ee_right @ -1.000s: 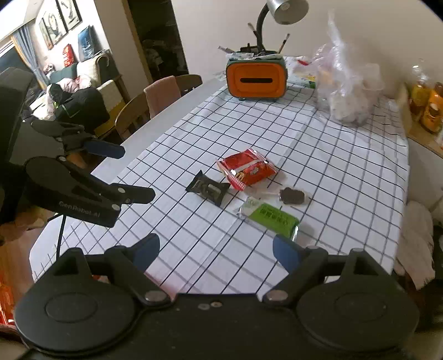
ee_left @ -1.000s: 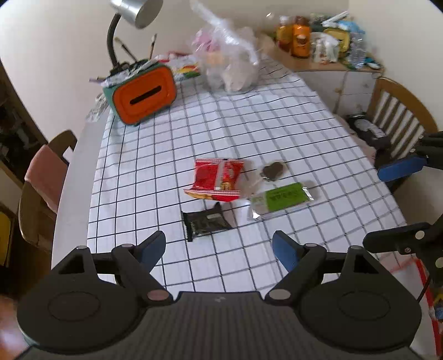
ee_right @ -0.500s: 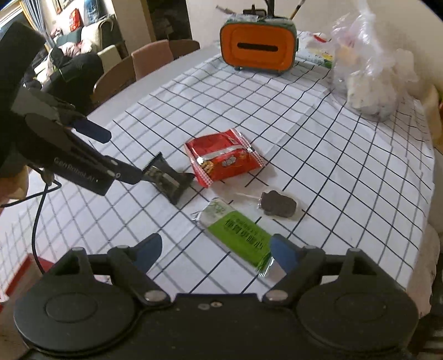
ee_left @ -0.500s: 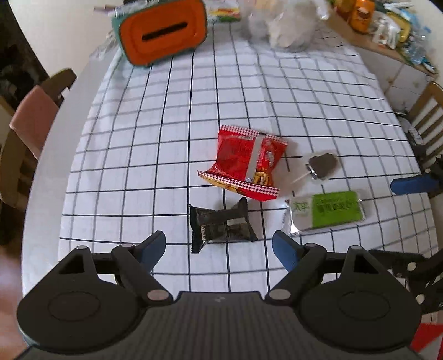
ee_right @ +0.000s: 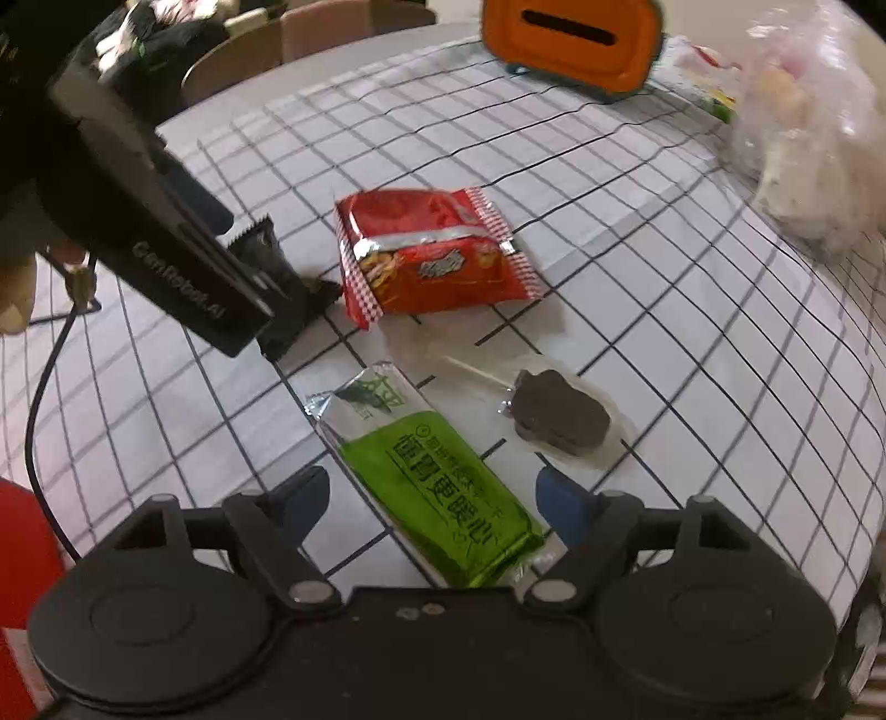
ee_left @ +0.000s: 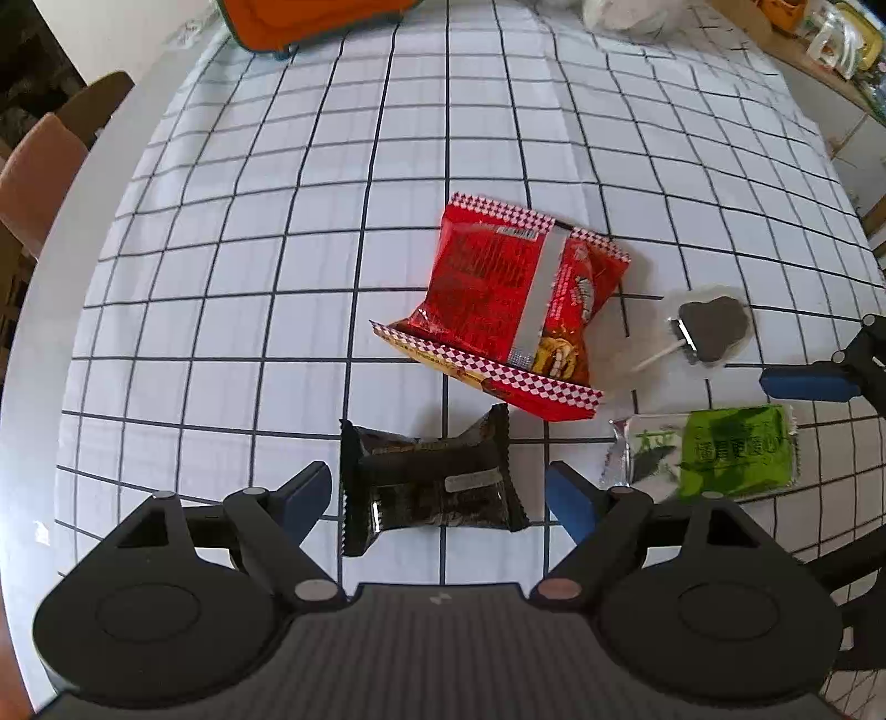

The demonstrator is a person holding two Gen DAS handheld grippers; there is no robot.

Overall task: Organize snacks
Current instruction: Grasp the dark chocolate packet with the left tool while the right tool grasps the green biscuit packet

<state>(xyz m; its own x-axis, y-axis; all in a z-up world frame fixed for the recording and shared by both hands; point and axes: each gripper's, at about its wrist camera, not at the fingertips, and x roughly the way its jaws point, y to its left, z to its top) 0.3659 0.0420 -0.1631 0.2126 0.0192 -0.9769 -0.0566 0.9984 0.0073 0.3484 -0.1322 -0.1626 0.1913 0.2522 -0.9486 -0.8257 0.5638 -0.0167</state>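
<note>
Four snacks lie on the checked tablecloth [ee_left: 249,277]. A black wrapped cake [ee_left: 429,482] lies between the open fingers of my left gripper [ee_left: 437,498]. A red snack bag [ee_left: 509,299] lies just beyond it. A green bar packet [ee_right: 437,482] lies between the open fingers of my right gripper [ee_right: 432,501]; it also shows in the left wrist view [ee_left: 714,457]. A dark lollipop in clear wrap [ee_right: 559,415] lies right of the green bar. The red bag [ee_right: 432,255] and the black cake [ee_right: 282,277] also show in the right wrist view, the cake partly hidden by my left gripper.
An orange tissue box [ee_right: 570,39] stands at the far end of the table. A clear plastic bag of items [ee_right: 808,138] sits at the far right. Chairs [ee_left: 39,166] stand along the left side. The table's left edge [ee_left: 50,266] is near.
Both grippers have come down and forward toward the snacks. The black cake now sits between the left fingers and the green bar between the right fingers. Both stay open.
</note>
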